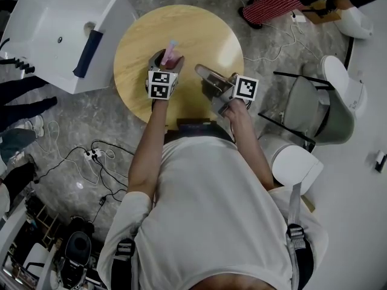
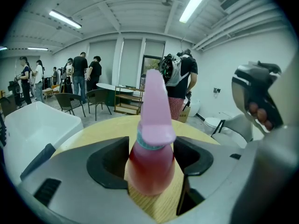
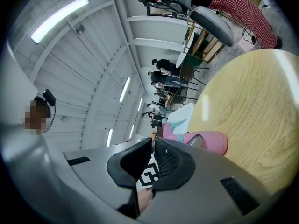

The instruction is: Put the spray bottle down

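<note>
Head view showed a round wooden tabletop (image 1: pixel 205 32) filling the middle of the scene, with a white basin (image 1: pixel 42 47) standing off its left edge and a grey chair (image 1: pixel 317 110) to its right. A person leaned over the near edge with both arms stretched forward.

The left tongs (image 1: pixel 165 59) reached over the left-middle of the tabletop, and the right tongs (image 1: pixel 201 71) lay just to their right, pointing left toward them.

In the left gripper view the left tongs (image 2: pixel 150 158) were clamped on the spray bottle (image 2: pixel 152 125), one dark pad pressed against each side of its red body. The bottle stood upright with its pink head above the jaws. Whether its base touched the wood could not be told.

In the right gripper view the right tongs (image 3: pixel 153 143) were closed to a thin slit with nothing between them. The pink head of the bottle (image 3: pixel 203 141) showed just beyond them, over the tabletop (image 3: pixel 252 101).
</note>
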{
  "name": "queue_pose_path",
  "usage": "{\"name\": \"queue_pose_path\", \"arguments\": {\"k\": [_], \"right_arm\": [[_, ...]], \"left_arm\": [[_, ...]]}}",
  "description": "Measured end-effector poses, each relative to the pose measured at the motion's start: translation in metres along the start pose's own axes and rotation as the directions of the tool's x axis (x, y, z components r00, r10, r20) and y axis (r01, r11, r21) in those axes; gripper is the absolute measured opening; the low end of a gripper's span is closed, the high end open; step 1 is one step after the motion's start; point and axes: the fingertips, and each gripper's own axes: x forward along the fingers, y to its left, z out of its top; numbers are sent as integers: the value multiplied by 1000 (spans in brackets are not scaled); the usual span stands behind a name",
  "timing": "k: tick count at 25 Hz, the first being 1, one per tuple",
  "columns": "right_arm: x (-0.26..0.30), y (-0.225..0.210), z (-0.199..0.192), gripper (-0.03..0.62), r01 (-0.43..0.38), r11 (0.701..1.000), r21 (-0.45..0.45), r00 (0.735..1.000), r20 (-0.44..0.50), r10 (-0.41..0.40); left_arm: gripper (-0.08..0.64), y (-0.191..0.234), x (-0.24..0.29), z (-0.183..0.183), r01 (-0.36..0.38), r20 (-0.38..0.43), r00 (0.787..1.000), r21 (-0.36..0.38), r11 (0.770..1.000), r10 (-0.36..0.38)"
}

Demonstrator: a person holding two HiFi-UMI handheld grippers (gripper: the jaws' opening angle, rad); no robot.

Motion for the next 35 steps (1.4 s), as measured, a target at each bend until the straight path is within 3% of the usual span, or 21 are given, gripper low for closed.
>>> {"name": "queue_pose_path", "arguments": {"k": [9,19,35], "right_arm": [[-6,5,-4,26,10,1000,-13,1000,16,-10],[-10,15,-12,26,7,999,-32,1000,25,-6],[-11,43,-66,26,26,996,-88,999,28,-23]], "left_arm": [[287,-10,0,-13,25,-23,999,21,999,-25],[316,-17,-15,-19,46,-45,998,-35,998,-47],[316,-13,-102,-39,39,-77,996,-98,994,-47]]}}
